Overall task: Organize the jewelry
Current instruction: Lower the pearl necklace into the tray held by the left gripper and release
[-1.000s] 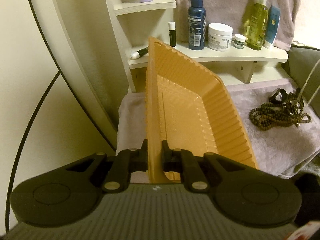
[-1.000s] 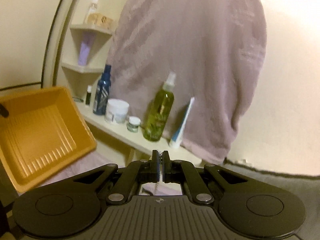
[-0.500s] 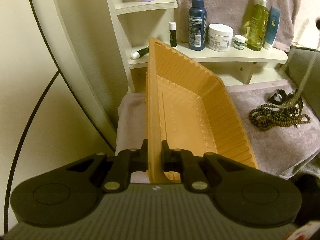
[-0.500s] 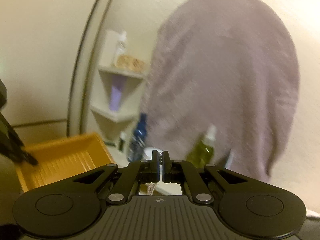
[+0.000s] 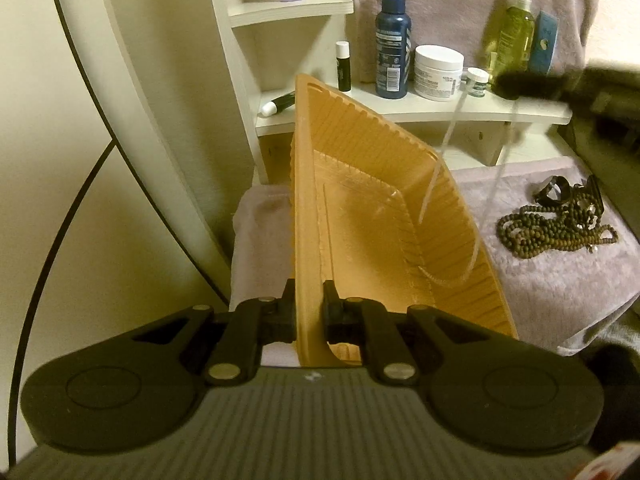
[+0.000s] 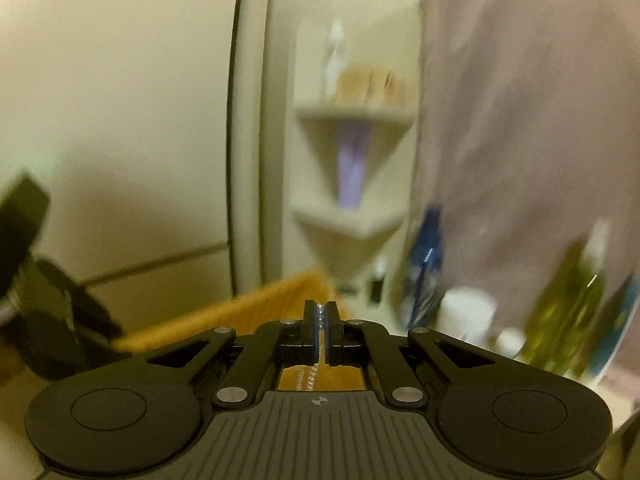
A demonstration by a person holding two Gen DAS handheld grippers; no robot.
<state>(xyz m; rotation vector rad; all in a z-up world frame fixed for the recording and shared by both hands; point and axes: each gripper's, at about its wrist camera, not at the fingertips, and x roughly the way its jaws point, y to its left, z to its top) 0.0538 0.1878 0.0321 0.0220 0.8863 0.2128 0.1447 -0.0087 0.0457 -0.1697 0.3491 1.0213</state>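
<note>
My left gripper [image 5: 309, 312] is clamped tight on the near rim of the orange tray [image 5: 360, 216], a ribbed plastic tub tipped up on one long edge over the lilac towel [image 5: 560, 280], its long axis running away from me toward the shelf [image 5: 440, 110] and its hollow facing right. My right gripper [image 6: 320, 320] is pinched shut on a thin pale chain [image 5: 430, 192], blurred, hanging in a long loop that drops into the tray. A heap of dark bead necklaces [image 5: 556, 228] lies on the towel, well right of the tray.
</note>
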